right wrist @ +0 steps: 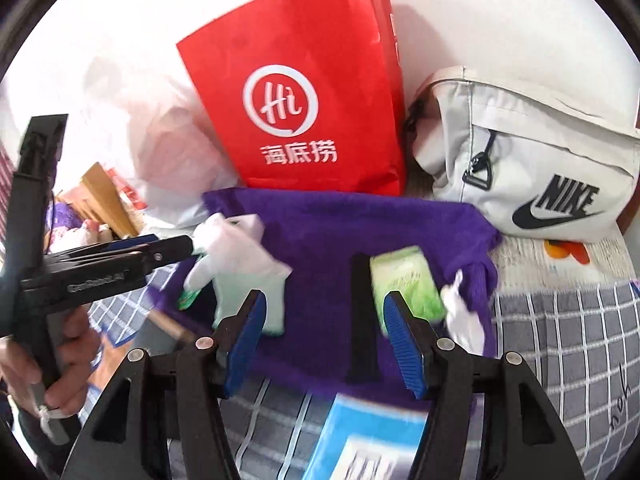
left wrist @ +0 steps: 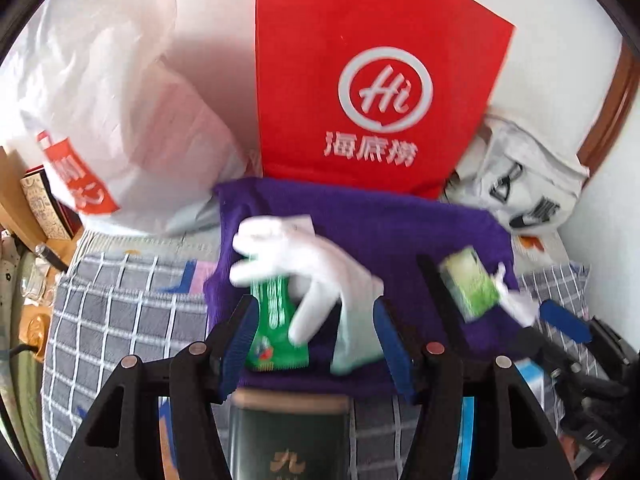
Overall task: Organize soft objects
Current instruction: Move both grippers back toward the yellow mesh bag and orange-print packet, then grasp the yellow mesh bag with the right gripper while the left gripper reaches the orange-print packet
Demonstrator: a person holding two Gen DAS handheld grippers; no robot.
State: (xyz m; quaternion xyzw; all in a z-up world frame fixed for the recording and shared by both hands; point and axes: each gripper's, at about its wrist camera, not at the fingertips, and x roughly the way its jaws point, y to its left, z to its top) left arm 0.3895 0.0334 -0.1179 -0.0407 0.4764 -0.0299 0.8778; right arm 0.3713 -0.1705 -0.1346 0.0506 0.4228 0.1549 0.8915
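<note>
A purple cloth (left wrist: 360,224) (right wrist: 340,232) lies spread on the checked bed. On it lie a white glove (left wrist: 304,264) (right wrist: 240,256), a green packet (left wrist: 276,320) under the glove, and a pale green tissue pack (left wrist: 472,284) (right wrist: 404,284) with a small white wad (right wrist: 464,312) beside it. My left gripper (left wrist: 314,344) is open, its blue pads either side of the glove and green packet. My right gripper (right wrist: 324,344) is open above the cloth, its right pad next to the tissue pack. The left gripper also shows in the right wrist view (right wrist: 176,246).
A red paper bag (left wrist: 360,80) (right wrist: 304,92) stands behind the cloth, a white plastic bag (left wrist: 112,112) to its left, a white Nike bag (right wrist: 532,168) to its right. A dark green box (left wrist: 288,436) and a blue box (right wrist: 368,440) lie at the near edge.
</note>
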